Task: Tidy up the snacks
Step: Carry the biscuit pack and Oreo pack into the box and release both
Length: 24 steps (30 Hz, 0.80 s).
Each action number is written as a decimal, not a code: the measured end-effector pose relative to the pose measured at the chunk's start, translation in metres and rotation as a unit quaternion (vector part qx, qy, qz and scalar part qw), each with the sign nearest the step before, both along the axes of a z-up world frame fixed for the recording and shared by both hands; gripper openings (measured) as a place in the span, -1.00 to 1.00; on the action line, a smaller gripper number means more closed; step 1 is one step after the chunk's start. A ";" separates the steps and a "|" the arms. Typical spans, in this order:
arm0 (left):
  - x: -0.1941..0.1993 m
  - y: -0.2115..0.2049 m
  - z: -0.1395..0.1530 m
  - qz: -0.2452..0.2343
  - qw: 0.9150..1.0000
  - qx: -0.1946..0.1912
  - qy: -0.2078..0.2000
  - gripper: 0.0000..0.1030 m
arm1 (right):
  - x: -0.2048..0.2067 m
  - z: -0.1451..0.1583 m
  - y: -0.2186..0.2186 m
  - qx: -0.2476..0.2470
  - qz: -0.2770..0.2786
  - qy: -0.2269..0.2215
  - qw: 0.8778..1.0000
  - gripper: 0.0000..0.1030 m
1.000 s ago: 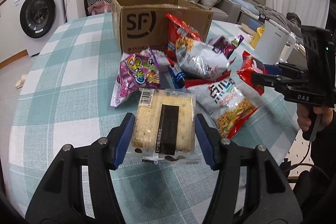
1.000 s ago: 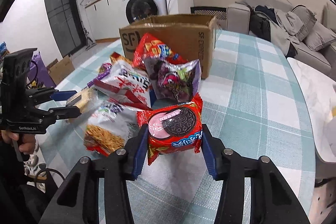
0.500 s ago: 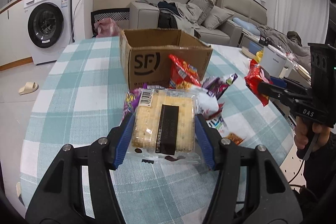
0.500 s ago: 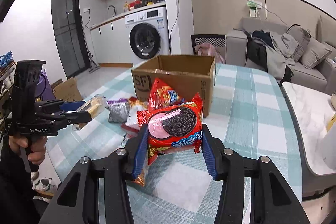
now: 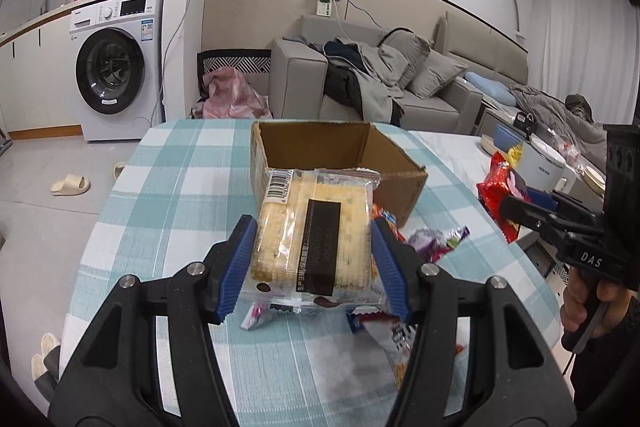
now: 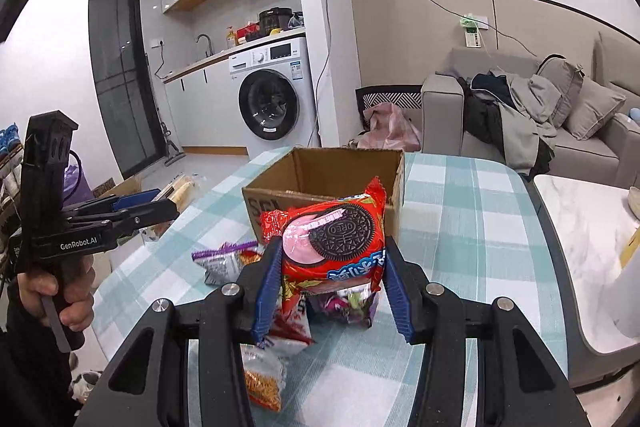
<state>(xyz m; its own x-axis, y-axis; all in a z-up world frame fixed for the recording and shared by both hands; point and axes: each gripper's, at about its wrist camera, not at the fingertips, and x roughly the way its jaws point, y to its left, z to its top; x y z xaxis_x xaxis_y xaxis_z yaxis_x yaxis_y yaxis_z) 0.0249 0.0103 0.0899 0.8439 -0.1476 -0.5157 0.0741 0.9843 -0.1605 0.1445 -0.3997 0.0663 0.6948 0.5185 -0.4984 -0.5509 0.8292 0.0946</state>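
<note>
1. Left wrist view: the left gripper [image 5: 314, 267] is clamped on a clear-wrapped cracker pack [image 5: 312, 235], blue pads pressing both long sides. The pack is held flat and clear of the checked tablecloth [image 5: 176, 195], which I judge suits a drop into the open cardboard box [image 5: 320, 151] just beyond it. The box is open at the top and no snacks show in the part of its inside that is in view. Loose snack bags [image 5: 436, 241] lie below and to the right of the pack. The table edge curves away at the left, with floor beyond.

2. Right wrist view: the right gripper [image 6: 332, 283] grips a red Oreo packet [image 6: 334, 241] by its sides, label facing the camera, held above the snack pile [image 6: 228, 259]. The box [image 6: 324, 173] stands directly ahead, its near rim partly hidden behind the packet. The tablecloth to the right is bare, leaving room there. At left a hand [image 6: 60, 291] holds the other gripper with the cracker pack, so both carry paths likely meet at the box; going one at a time seems safer.
</note>
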 end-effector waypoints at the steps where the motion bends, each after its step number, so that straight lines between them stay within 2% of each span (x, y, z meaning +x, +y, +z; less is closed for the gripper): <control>1: 0.004 -0.001 0.003 0.003 1.000 0.004 -0.002 0.09 | 0.004 0.003 0.002 0.002 0.000 -0.001 1.000 -0.07; 13: 0.067 0.003 0.013 0.019 1.000 0.018 -0.001 0.09 | 0.056 0.020 0.029 0.005 -0.001 0.009 1.000 -0.07; 24: 0.123 0.013 0.010 0.025 0.999 0.020 -0.006 0.09 | 0.100 0.013 0.063 0.000 0.005 0.022 1.000 -0.06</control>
<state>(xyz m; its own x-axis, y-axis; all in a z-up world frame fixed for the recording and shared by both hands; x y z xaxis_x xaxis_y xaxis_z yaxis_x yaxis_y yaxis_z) 0.1476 0.0235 0.0998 0.8557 -0.0851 -0.5105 0.0269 0.9924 -0.1204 0.2446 -0.3368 0.0796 0.6665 0.5255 -0.5287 -0.5549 0.8234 0.1189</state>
